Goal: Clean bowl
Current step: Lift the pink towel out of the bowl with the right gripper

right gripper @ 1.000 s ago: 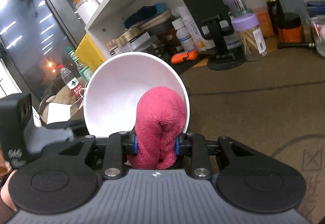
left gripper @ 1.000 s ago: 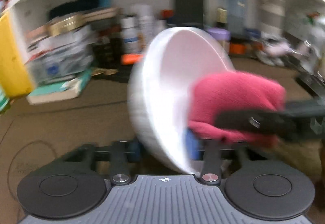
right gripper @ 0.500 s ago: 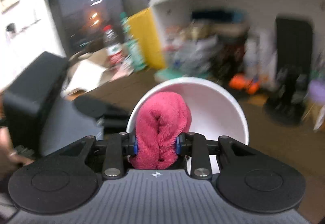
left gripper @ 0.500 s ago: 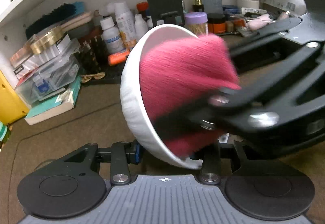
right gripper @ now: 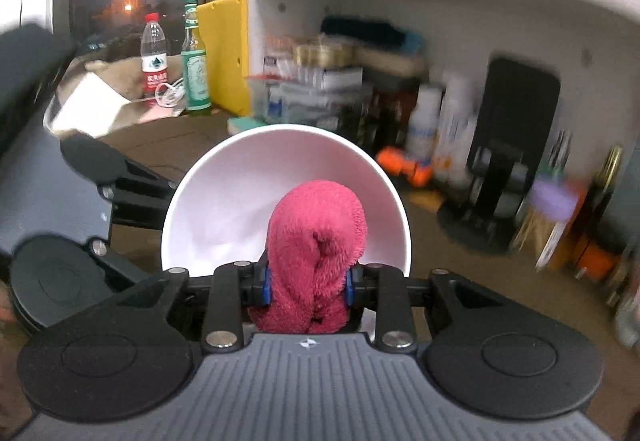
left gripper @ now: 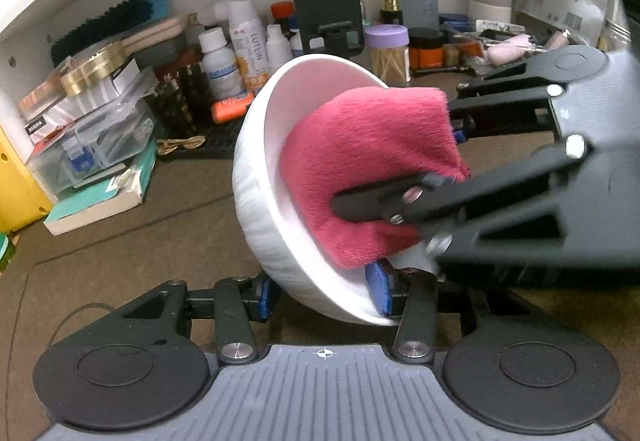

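Presently: white bowl [left gripper: 260, 177], tipped on its side above the brown table [left gripper: 120, 241], clamped at its lower rim in left gripper [left gripper: 324, 295]. Red cloth [right gripper: 316, 241], pinched tight in right gripper [right gripper: 308, 283], pressed inside bowl. Wiping underway; interior apparently spotless, finish unconfirmed.

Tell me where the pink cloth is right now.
The pink cloth sits inside the tilted white bowl, pinched in the right claw. The left wrist view shows the left claw holding the bowl's lower rim above the brown tabletop.
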Motion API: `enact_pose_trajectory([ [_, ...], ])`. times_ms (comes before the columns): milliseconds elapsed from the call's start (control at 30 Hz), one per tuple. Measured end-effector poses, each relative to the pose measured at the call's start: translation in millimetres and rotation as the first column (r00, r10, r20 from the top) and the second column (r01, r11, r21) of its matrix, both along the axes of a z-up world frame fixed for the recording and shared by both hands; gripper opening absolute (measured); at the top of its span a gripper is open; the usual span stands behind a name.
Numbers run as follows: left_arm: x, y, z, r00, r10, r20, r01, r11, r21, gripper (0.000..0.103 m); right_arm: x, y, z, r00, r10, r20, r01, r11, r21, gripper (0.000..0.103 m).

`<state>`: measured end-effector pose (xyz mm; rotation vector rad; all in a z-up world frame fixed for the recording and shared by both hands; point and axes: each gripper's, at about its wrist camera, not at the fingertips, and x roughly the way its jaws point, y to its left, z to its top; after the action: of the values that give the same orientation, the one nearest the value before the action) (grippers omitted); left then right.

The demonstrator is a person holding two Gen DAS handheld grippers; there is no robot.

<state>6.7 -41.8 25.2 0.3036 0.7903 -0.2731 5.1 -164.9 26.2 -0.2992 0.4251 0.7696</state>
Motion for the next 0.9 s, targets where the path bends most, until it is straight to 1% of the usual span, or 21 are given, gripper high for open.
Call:
enact_pose_trajectory([
  [67,-0.6,-0.4,-0.2,1.000,0.001,0.005,-0.001,1.000,0.008,0.047,-3.3,4.1,-0.1,0.998,-0.013,0.060,0.012,1.000,0.012,0.030],
  [133,-1.2,-0.9,-0.1,1.000,0.002,0.007,-0.003,1.000,0.012,0.047,-12.3,4.4,2.5,0.989,-0.010,0.146,0.007,1.000,0.023,0.030],
  [200,-0.7,-0.6,0.4,1.000,0.004,0.005,-0.004,1.000,0.009,0.047,-19.3,4.3,9.2,0.981,-0.005,0.192,0.000,1.000,0.025,0.030],
  [300,0.3,0.4,0.6,1.000,0.007,0.002,-0.007,1.000,0.003,0.047,-30.4,-4.1,21.7,0.972,-0.004,0.236,-0.006,0.999,0.045,0.030],
  [367,1.9,0.7,0.7,1.000,0.014,0.001,-0.014,1.000,-0.001,0.047,-34.0,-10.6,27.4,0.967,-0.019,0.253,0.000,0.997,0.074,0.030],
  [400,2.1,0.3,0.7,1.000,0.016,0.001,-0.016,1.000,0.002,0.047,-36.2,-18.2,33.9,0.964,-0.038,0.263,0.011,0.995,0.102,0.030],
  [500,1.6,-1.5,0.0,1.000,0.018,0.004,-0.018,1.000,0.014,0.048,-36.1,-40.2,52.9,0.965,-0.078,0.250,0.032,0.983,0.183,0.030],
  [567,1.2,-1.7,0.5,1.000,0.020,0.004,-0.020,1.000,0.013,0.048,-35.1,-49.9,58.5,0.963,-0.098,0.249,0.049,0.980,0.194,0.030],
  [667,0.9,-1.9,1.1,1.000,0.026,0.004,-0.026,1.000,0.013,0.048,-26.9,-68.0,57.7,0.964,-0.151,0.221,0.106,0.973,0.205,0.030],
  [800,5.2,0.2,2.9,0.999,0.043,-0.010,-0.043,0.999,0.004,0.052,-8.3,-86.4,43.5,0.970,-0.213,0.121,0.178,0.952,0.250,0.030],
  [833,8.0,1.5,3.5,0.999,0.052,-0.016,-0.052,0.999,0.004,0.060,-1.6,-92.0,37.2,0.971,-0.227,0.077,0.198,0.941,0.273,0.030],
  [867,13.0,3.1,3.4,0.998,0.067,-0.020,-0.067,0.998,0.016,0.065,3.4,-94.3,32.2,0.971,-0.233,0.050,0.209,0.935,0.286,0.030],
  [900,17.8,4.8,3.2,0.997,0.080,-0.022,-0.079,0.997,0.026,0.074,8.3,-96.5,27.3,0.971,-0.239,0.024,0.221,0.928,0.299,0.030],
])
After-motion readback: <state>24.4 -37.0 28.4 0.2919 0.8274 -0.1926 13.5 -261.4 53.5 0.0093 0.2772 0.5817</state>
